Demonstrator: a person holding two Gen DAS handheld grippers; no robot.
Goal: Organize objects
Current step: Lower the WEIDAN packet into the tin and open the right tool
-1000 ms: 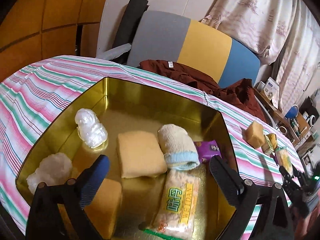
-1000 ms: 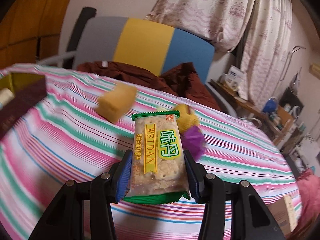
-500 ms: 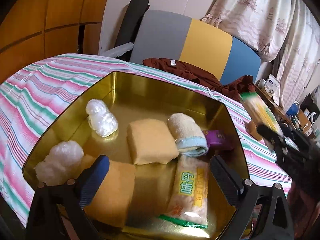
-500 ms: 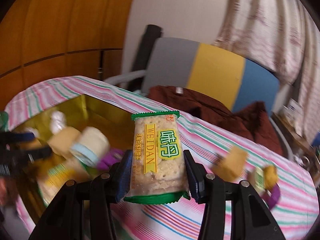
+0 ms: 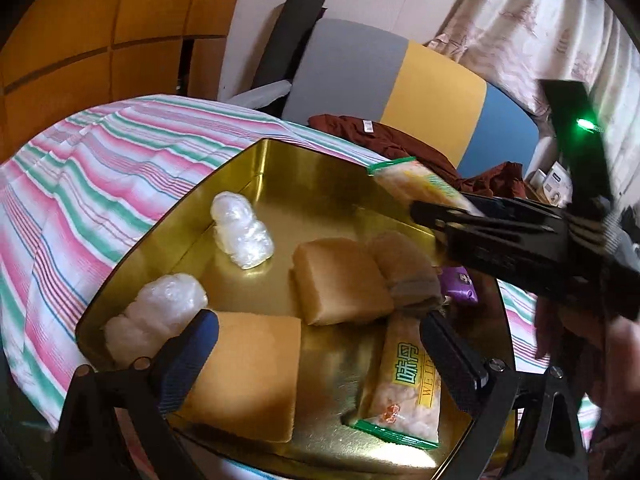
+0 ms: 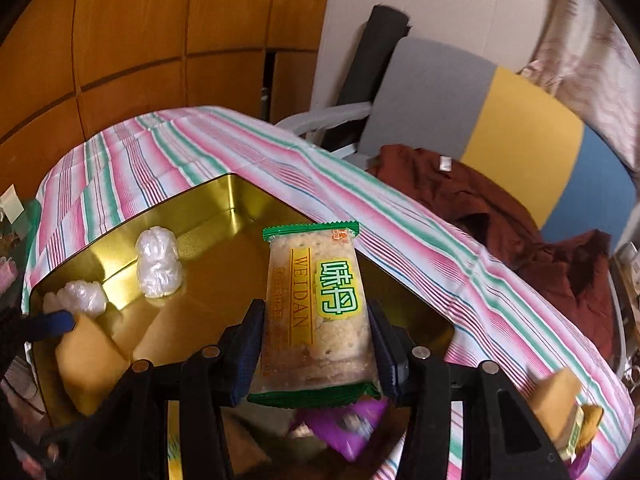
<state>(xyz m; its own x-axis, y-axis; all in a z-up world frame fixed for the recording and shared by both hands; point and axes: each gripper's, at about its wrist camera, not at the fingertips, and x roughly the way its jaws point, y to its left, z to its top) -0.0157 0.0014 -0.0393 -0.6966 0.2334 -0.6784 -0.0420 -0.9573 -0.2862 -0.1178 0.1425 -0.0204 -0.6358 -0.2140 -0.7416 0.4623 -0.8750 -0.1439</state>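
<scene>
A gold tin [image 5: 280,160] [image 6: 224,196] on the striped table holds two white wrapped lumps [image 5: 240,236], yellow sponge blocks [image 5: 340,280], a rolled cloth [image 5: 408,272], a purple packet [image 5: 460,288] and a WEIDAN cracker packet [image 5: 404,388]. My right gripper [image 6: 316,344] is shut on a second cracker packet [image 6: 316,300] and holds it above the tin's right part; it also shows in the left wrist view [image 5: 424,188]. My left gripper [image 5: 316,356] is open and empty over the tin's near edge.
On the striped cloth [image 6: 440,248] right of the tin lie a yellow block [image 6: 556,396] and small wrapped snacks [image 6: 584,428]. A chair with a dark red garment [image 6: 500,208] stands behind the table. Wooden panels are at the left.
My right gripper has swung left with the cracker packet, from over the bare cloth to above the tin. My left gripper stayed open and drew slightly nearer the tin.
</scene>
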